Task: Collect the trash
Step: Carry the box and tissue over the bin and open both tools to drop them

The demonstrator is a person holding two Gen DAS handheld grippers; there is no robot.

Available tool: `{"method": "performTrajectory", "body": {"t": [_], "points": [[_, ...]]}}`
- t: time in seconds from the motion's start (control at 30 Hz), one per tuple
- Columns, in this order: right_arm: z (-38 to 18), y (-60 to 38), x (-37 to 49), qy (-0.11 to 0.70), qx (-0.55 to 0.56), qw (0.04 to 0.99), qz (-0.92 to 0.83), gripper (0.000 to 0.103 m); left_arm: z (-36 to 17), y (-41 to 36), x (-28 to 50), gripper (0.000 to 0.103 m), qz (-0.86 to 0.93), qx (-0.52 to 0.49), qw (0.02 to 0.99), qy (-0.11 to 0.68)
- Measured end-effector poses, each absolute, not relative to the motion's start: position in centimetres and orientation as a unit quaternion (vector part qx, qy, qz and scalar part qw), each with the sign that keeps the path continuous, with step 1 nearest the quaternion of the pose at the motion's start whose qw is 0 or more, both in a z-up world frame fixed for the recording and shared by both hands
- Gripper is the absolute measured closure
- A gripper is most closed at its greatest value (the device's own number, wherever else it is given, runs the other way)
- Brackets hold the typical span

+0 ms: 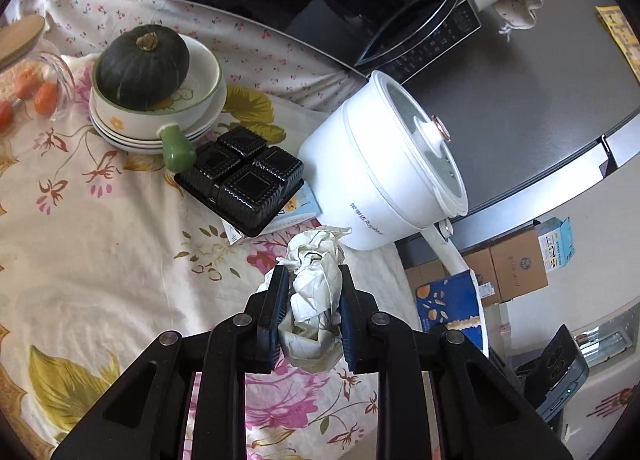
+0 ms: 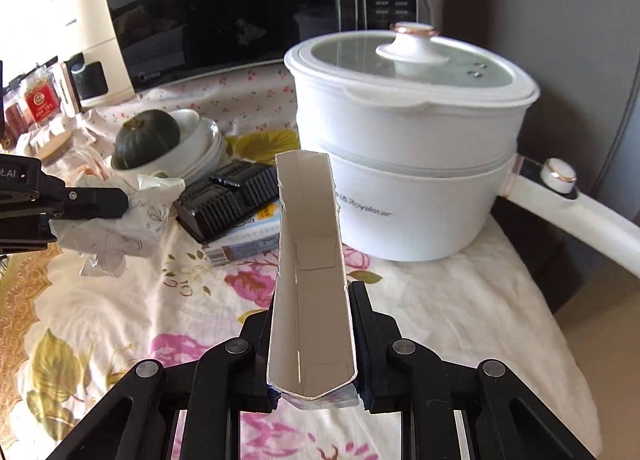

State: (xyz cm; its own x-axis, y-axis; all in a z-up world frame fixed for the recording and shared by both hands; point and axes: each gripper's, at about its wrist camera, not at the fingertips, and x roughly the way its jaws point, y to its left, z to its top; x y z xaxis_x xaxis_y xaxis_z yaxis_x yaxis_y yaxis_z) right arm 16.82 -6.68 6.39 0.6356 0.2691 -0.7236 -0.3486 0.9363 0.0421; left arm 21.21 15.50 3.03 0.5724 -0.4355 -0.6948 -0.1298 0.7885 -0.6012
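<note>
Both pieces lifted — left gripper [image 1: 314, 300] clamps crumpled paper [image 1: 316, 292], right gripper [image 2: 312, 324] pinches an open carton [image 2: 310, 260] above the table's [image 2: 440, 320] right edge — next, find a bin.

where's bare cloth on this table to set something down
Free: the floral cloth left of the black tray, below the bowl stack; also in front of the white pot. Crowded: bowls, tray and pot sit close together before the microwave.

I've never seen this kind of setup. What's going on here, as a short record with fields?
surface: table with floral cloth
left gripper: shut on crumpled paper
right gripper: shut on open carton
nearby: white pot, black tray, squash in bowl, microwave
</note>
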Motion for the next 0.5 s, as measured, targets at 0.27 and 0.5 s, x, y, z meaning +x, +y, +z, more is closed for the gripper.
{"method": "performTrajectory", "body": {"t": [0.27, 0.5], "points": [[10.6, -11.7, 7.5, 0.387, -0.019, 0.91, 0.146, 0.078, 5.4, 7.8, 14.2, 0.078, -0.227, -0.358, 0.788, 0.446], [10.7, -16.5, -0.5, 0.388, 0.036, 0.917, 0.09, 0.078, 2.3, -2.6, 7.9, 0.078, -0.302, -0.261, 0.789, 0.467]]}}
